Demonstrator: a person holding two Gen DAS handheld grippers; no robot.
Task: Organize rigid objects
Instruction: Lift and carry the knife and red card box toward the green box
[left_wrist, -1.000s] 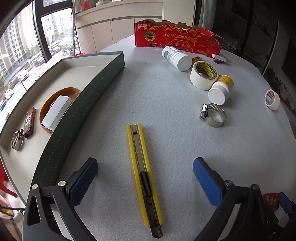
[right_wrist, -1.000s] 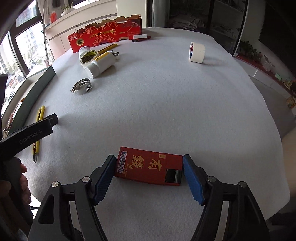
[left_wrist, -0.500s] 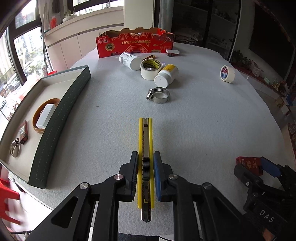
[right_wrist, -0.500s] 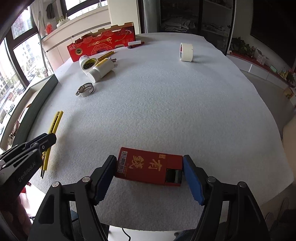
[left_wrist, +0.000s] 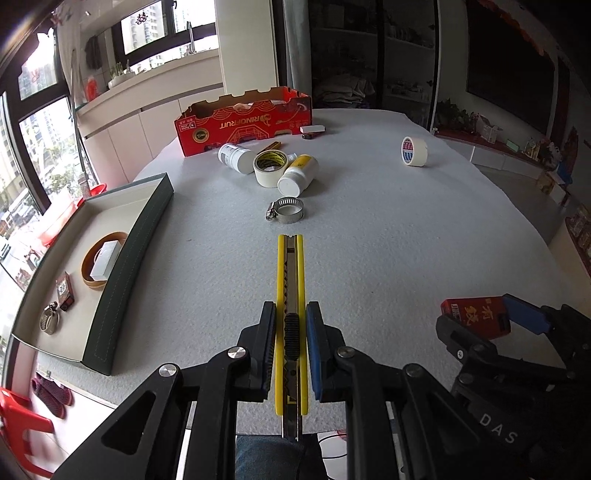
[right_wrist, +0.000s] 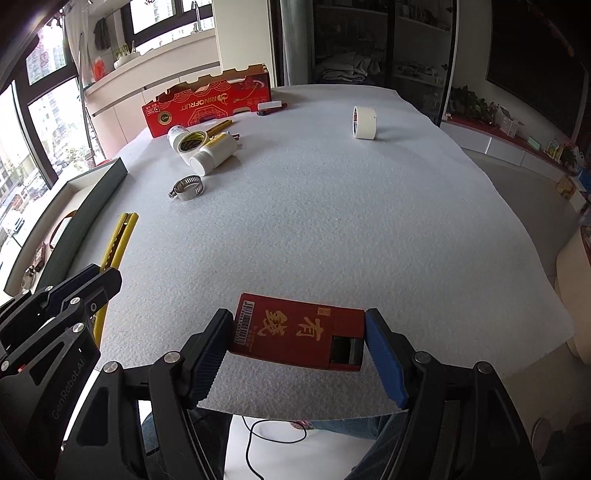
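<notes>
My left gripper (left_wrist: 290, 306) is shut on a yellow utility knife (left_wrist: 290, 266), which points forward between the pads and hangs above the white felt table. The same knife (right_wrist: 122, 236) and left gripper (right_wrist: 107, 275) show at the left of the right wrist view. Both pads of my right gripper (right_wrist: 297, 315) press on the ends of a flat red box with gold characters (right_wrist: 295, 336), holding it over the table's near edge. From the left wrist, that red box (left_wrist: 474, 314) is at the right. A dark green tray (left_wrist: 140, 236) lies to the left.
The tray holds a brown tape ring (left_wrist: 90, 275), a white block, a small red box and a clamp. Further back lie a metal hose clamp (left_wrist: 286, 209), a tape roll (left_wrist: 269, 168), two white bottles (left_wrist: 299, 175), another tape roll (left_wrist: 413, 151) and a red cardboard box (left_wrist: 243, 123).
My left gripper closed on the yellow knife, lifted it off the table and swung round. The right gripper rose a little, still gripping the red box.
</notes>
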